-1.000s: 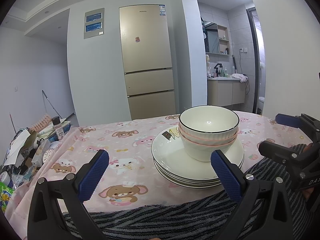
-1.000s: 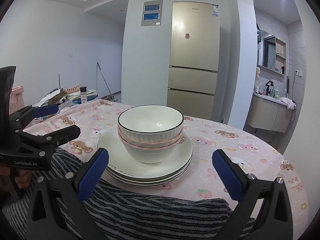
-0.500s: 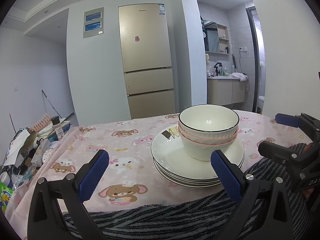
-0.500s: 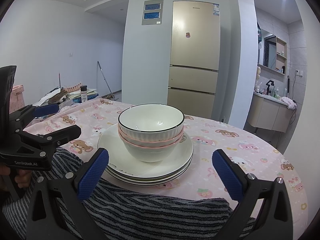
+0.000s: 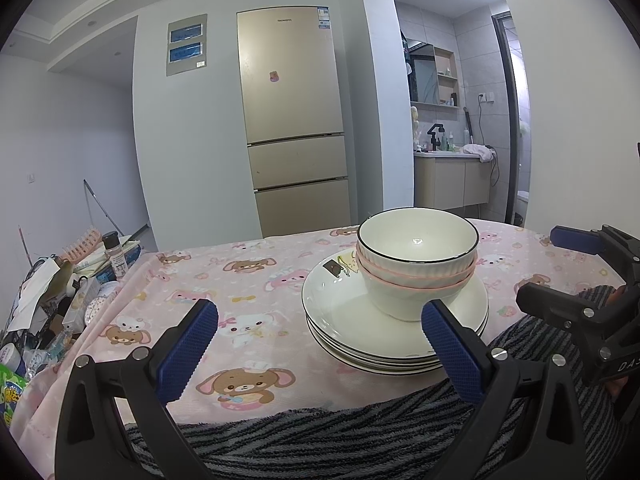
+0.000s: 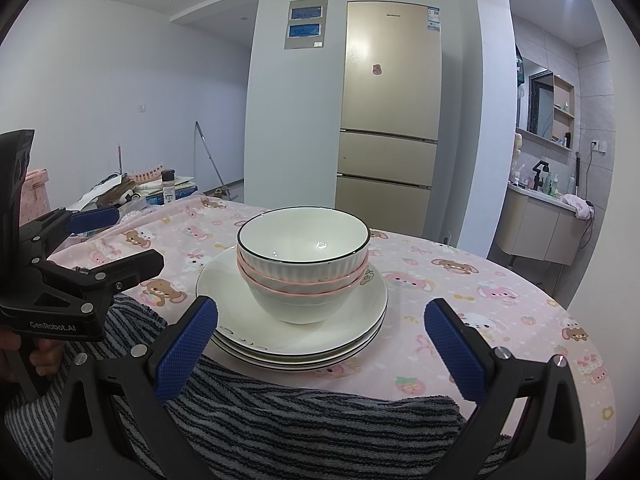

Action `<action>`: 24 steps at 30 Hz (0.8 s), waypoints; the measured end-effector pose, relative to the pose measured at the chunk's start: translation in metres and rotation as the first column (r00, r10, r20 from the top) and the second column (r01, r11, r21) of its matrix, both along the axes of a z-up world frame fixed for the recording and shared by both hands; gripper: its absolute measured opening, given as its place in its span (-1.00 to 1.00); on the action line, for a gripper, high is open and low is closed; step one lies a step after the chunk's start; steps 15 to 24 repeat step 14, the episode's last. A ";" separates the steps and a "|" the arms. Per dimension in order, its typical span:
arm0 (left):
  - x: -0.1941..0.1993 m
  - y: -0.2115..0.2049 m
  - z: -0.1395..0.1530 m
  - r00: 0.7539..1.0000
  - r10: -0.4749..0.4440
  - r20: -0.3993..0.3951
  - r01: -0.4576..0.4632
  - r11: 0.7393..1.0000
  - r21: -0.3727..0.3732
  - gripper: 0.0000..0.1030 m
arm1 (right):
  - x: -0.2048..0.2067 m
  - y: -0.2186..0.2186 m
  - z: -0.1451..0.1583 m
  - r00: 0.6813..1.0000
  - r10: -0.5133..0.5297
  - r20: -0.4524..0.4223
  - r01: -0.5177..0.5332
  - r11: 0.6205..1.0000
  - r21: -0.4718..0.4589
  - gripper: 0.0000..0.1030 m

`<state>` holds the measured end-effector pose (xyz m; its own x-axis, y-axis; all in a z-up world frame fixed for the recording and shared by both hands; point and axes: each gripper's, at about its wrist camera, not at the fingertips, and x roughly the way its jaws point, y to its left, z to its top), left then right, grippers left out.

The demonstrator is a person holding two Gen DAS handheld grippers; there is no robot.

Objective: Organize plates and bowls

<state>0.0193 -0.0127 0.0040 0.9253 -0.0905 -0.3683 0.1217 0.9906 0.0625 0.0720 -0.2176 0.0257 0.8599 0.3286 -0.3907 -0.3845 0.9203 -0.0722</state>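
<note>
Nested bowls (image 6: 303, 264) sit on stacked plates (image 6: 292, 320) on the pink cartoon-print tabletop (image 6: 460, 280). The right gripper (image 6: 320, 344) hovers spread wide above a striped towel (image 6: 300, 420); the left gripper (image 6: 116, 236) is at left.

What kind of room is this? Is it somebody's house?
Most likely a home's dining area: a tall fridge stands behind a table with a cartoon tablecloth, and a bathroom sink cabinet shows through the doorway.

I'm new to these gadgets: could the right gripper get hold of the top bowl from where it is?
Probably yes. The right gripper is open, the top bowl sits straight ahead on the plates, and nothing stands between them.
</note>
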 end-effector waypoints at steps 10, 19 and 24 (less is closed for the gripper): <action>0.000 0.000 0.000 1.000 0.000 0.000 0.000 1.000 0.002 1.00 | 0.000 0.000 0.000 1.000 0.000 -0.001 0.000 1.000 0.000 1.00; 0.001 0.000 0.000 1.000 0.000 -0.001 0.000 1.000 0.002 1.00 | 0.000 -0.001 0.000 1.000 0.000 -0.002 0.000 1.000 0.000 1.00; 0.001 0.000 0.000 1.000 0.000 -0.001 0.000 1.000 0.002 1.00 | 0.000 -0.001 0.000 1.000 0.000 -0.002 0.000 1.000 0.000 1.00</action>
